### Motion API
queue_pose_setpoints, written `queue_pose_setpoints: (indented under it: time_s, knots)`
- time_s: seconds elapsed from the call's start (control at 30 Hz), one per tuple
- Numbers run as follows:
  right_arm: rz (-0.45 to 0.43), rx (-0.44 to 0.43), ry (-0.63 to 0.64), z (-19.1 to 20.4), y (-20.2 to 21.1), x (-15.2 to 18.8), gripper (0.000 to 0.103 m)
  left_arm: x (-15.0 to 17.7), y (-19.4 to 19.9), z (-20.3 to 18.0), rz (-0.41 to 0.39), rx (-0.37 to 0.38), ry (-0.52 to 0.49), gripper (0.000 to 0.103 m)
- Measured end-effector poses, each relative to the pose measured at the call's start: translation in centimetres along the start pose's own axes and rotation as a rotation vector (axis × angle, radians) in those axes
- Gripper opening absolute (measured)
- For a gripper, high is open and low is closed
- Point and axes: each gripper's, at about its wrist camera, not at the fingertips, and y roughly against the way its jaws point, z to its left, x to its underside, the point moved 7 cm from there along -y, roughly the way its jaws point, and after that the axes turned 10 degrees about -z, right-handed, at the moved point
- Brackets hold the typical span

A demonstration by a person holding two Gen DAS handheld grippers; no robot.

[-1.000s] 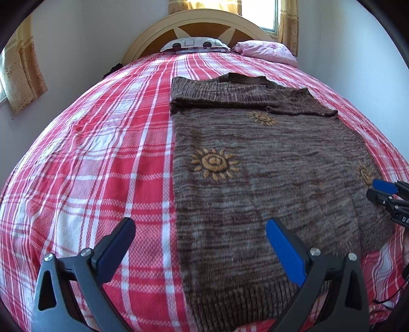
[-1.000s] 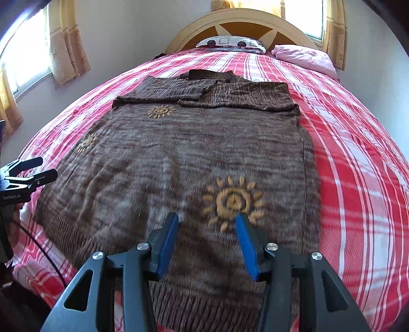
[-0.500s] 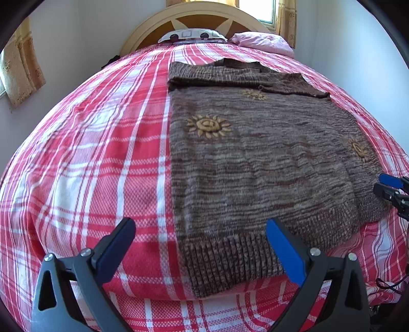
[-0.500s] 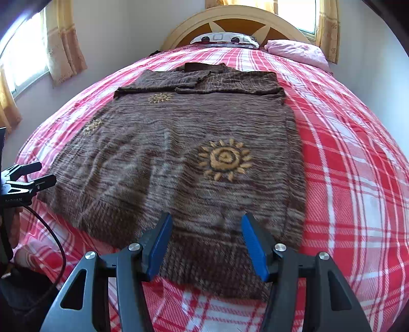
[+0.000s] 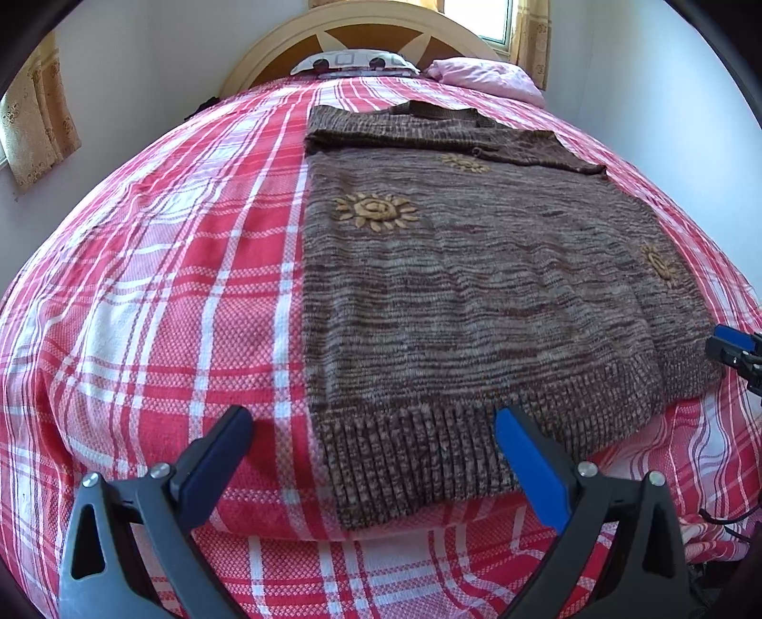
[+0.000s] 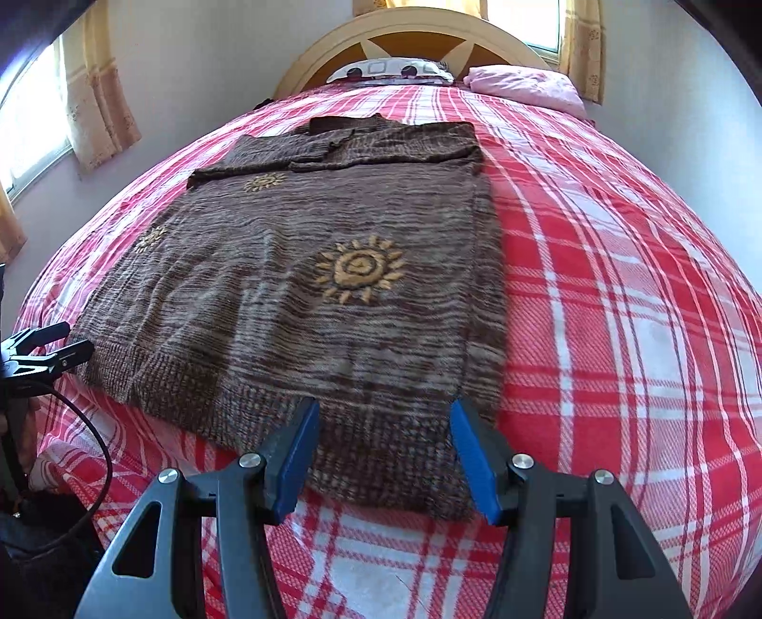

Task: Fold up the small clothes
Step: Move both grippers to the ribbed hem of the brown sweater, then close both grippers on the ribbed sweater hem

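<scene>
Left wrist: ribbed-hem brown knit sweater [image 5: 476, 295]; plaid bedsheet [image 5: 157, 309]

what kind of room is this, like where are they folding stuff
Most likely a bedroom in a home. A brown knitted sweater lies spread on a bed with a red plaid sheet, there is a curved wooden headboard with pillows against it, and curtained windows flank the bed.

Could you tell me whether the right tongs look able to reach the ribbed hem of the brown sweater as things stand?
Probably yes: the right tongs stand open just in front of the ribbed hem of the brown sweater, which lies flat on the bed with nothing between them.
</scene>
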Motion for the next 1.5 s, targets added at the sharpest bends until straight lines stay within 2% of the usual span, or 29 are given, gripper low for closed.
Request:
queue_pose_setpoints:
  time_s: [0.17,0.33,0.5,0.6,0.67,0.83,0.93,1.03,1.1,1.17,1.2,1.23,1.3,1.4,1.47,1.5]
  knots:
    - [0.002,-0.012,-0.021,-0.9,0.5,0.8,0.058,0.7,0.8,0.2,0.001,0.02,0.003,0.103]
    - [0.011,-0.005,-0.035,-1.7,1.0,1.5,0.058,1.4,1.8,1.1,0.003,0.05,0.055,0.101]
    - [0.018,-0.032,-0.075,-2.5,1.2,2.2,0.058,1.5,2.5,1.3,-0.011,0.119,0.109,0.086]
    - [0.019,-0.048,-0.083,-2.5,1.4,2.3,0.058,1.7,2.5,1.0,-0.013,0.129,0.109,0.084]
    - [0.02,-0.067,-0.101,-2.5,1.5,2.4,0.058,1.8,2.6,0.6,-0.009,0.146,0.109,0.078]
    - [0.001,-0.11,-0.155,-2.8,1.5,2.3,0.058,1.8,2.2,-0.5,-0.022,0.159,0.062,0.075]
    - [0.001,-0.114,-0.161,-2.9,1.4,2.3,0.058,1.6,2.0,-0.3,-0.03,0.157,0.056,0.067]
    - [0.007,-0.11,-0.15,-2.7,1.3,2.4,0.058,1.3,2.1,0.2,-0.031,0.156,0.068,0.049]
    - [0.012,-0.11,-0.146,-2.5,1.4,2.3,0.058,1.1,2.3,0.6,-0.036,0.159,0.08,0.026]
    - [0.01,-0.111,-0.151,-2.6,1.4,2.3,0.052,0.8,2.4,0.6,-0.036,0.177,0.085,0.017]
    - [0.01,-0.112,-0.156,-2.7,1.4,2.3,0.045,0.8,2.4,0.4,-0.032,0.188,0.088,0.017]
    - [0.009,-0.117,-0.163,-2.8,1.4,2.3,0.043,0.9,2.1,0.3,-0.023,0.194,0.092,0.017]
    - [0.008,-0.134,-0.182,-2.9,1.2,2.4,0.043,1.1,2.0,0.3,-0.035,0.192,0.099,0.022]
    - [0.007,-0.155,-0.218,-3.0,1.2,2.5,0.042,1.1,2.0,-0.1,-0.032,0.233,0.114,0.045]
    - [0.008,-0.164,-0.231,-3.0,1.1,2.5,0.03,1.1,2.2,-0.5,-0.03,0.231,0.094,0.043]
    - [0.01,-0.163,-0.228,-2.9,1.0,2.6,0.01,1.1,2.3,-0.6,-0.032,0.229,0.078,0.028]
